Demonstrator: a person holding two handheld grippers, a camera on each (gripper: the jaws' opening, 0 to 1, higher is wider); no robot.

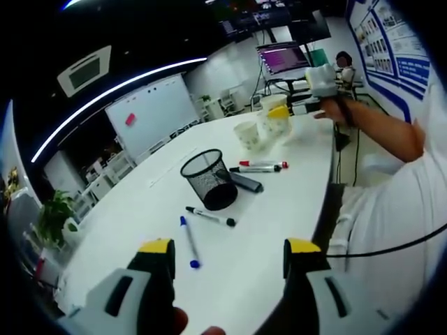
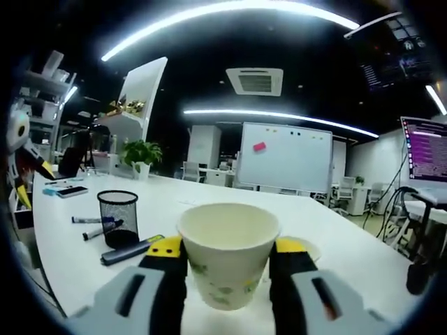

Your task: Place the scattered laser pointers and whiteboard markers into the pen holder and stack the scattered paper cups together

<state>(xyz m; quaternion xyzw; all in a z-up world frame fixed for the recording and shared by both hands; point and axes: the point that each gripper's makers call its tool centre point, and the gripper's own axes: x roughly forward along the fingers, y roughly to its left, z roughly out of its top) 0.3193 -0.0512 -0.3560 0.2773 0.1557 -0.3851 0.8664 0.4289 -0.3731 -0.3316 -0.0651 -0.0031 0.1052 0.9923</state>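
Right gripper (image 2: 227, 269) jaws closed on upright white paper cup (image 2: 228, 255), second cup (image 1: 247, 135) just beside; left gripper (image 1: 229, 255) jaws wide apart, empty, blue-capped marker (image 1: 188, 241) lying ahead, black mesh pen holder (image 1: 208, 179) beyond

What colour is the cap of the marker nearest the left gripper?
Blue: the marker shows best in the left gripper view.
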